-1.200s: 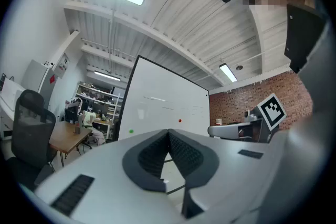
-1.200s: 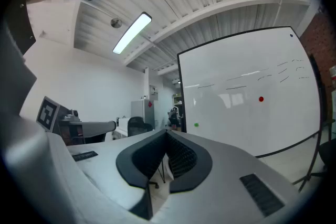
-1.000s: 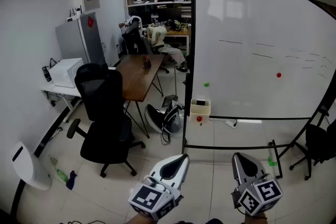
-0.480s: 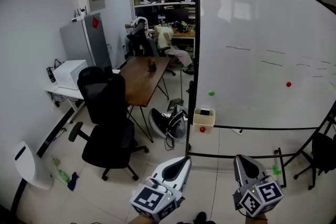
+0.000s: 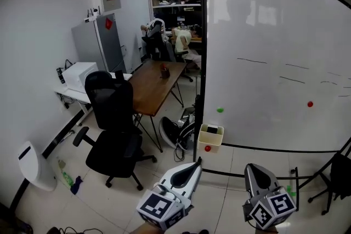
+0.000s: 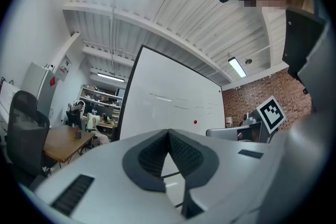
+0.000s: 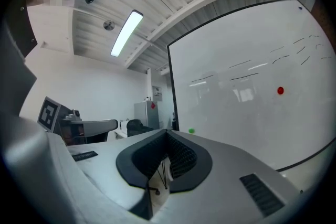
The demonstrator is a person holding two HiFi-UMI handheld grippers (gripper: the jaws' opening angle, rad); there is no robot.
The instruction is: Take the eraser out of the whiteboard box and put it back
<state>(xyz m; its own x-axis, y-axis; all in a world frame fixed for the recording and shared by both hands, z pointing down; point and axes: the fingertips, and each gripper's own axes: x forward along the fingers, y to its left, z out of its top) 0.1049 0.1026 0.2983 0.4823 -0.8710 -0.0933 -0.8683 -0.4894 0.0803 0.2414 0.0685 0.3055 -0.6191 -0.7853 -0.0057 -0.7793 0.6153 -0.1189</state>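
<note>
The cream whiteboard box (image 5: pixel 211 138) hangs at the lower left corner of the whiteboard (image 5: pixel 274 52), with a dark eraser (image 5: pixel 212 129) lying in its top. Both grippers are held low and near me, well short of the box. My left gripper (image 5: pixel 193 164) points level toward the board, its jaws shut with nothing between them; in the left gripper view (image 6: pixel 168 132) the pads meet at the tip. My right gripper (image 5: pixel 250 167) is beside it, also shut and holding nothing, its pads meeting in the right gripper view (image 7: pixel 167 132).
A black office chair (image 5: pixel 114 131) and a wooden table (image 5: pixel 154 79) stand to the left of the board. Bags lie on the floor (image 5: pixel 176 133) by the board's left post. The board's stand legs (image 5: pixel 296 179) reach across the tiles. Magnets (image 5: pixel 310 103) dot the board.
Both grippers and my view have moved forward toward the whiteboard; the box and board look closer. The jaws of both stay shut.
</note>
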